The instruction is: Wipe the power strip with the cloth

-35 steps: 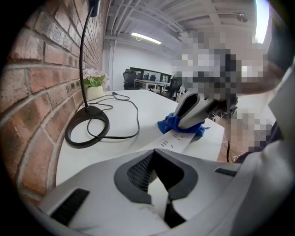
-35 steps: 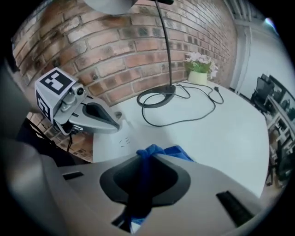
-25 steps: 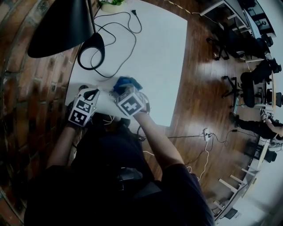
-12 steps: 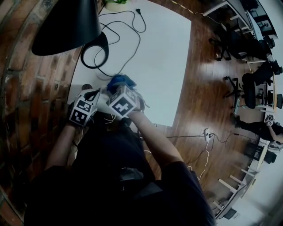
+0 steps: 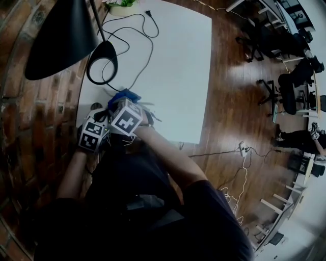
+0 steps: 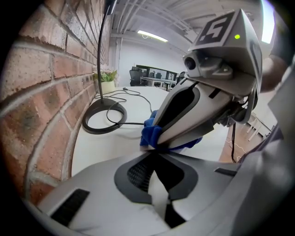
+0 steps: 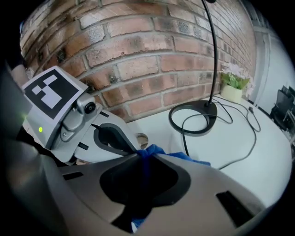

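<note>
A blue cloth [image 5: 122, 95] is bunched at the near left of the white table [image 5: 178, 76]. My right gripper [image 5: 122, 104] is shut on it, and the cloth [image 7: 147, 154] sticks out past the tips of the right gripper [image 7: 140, 154]. My left gripper [image 5: 99, 125] sits close beside it on the left, jaws shut. In the left gripper view a thin white sliver shows between the pads of the left gripper [image 6: 154, 150]; I cannot tell what it is. The right gripper [image 6: 150, 145] crosses just ahead with the cloth [image 6: 150, 131]. The power strip is hidden under the two grippers.
A black lamp shade [image 5: 58, 41] hangs over the brick wall [image 5: 30, 117] on the left. The lamp's ring base [image 5: 102, 63] and black cable [image 5: 142, 56] lie further back, and a plant pot [image 5: 119, 7] stands at the far edge. A round hole [image 7: 140, 138] lies near the wall.
My right gripper has slid left with the blue cloth, toward the left gripper and the wall. The left gripper has stayed where it was.
</note>
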Tool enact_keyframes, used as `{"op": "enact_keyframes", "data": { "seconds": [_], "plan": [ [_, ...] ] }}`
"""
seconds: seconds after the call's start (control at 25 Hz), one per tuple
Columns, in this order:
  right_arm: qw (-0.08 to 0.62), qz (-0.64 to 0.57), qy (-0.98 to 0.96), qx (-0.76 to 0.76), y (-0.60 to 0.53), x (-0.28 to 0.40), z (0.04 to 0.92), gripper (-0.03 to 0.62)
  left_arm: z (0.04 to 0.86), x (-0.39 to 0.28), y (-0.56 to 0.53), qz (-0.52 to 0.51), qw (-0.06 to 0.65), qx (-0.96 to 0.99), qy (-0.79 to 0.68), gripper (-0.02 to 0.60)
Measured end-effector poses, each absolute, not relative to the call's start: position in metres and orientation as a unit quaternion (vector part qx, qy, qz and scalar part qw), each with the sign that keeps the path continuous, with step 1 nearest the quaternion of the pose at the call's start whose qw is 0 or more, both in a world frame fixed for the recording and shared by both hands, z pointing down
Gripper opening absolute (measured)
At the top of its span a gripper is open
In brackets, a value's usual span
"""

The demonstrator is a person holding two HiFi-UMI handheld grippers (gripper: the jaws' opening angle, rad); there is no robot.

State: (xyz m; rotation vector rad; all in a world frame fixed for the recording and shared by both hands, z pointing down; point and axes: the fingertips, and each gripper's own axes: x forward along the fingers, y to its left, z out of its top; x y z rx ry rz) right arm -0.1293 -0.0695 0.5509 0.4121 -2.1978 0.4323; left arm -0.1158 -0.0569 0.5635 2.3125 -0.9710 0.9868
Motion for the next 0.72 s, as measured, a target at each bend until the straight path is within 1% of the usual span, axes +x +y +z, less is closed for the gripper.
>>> {"op": "enact_keyframes", "data": {
  "seconds": [0.16, 0.36, 0.72],
  "plan": [
    [0.409, 0.185, -0.88, 0.156, -0.0684, -0.1386, 0.5504, 0.034, 0.5643, -0.121, -0.0556, 0.357, 0.22, 0.835, -0.356, 0.002],
    [0.386, 0.215, -0.881, 0.17, -0.0726, -0.1343, 0.5462, 0.034, 0.5632, -0.1182, -0.0556, 0.364, 0.213, 0.836, -0.351, 0.005],
    [0.388, 0.187, -0.887, 0.167, -0.0712, -0.1343, 0.5474, 0.037, 0.5652, -0.1157, -0.0555, 0.388, 0.203, 0.833, -0.337, 0.009]
  ]
}}
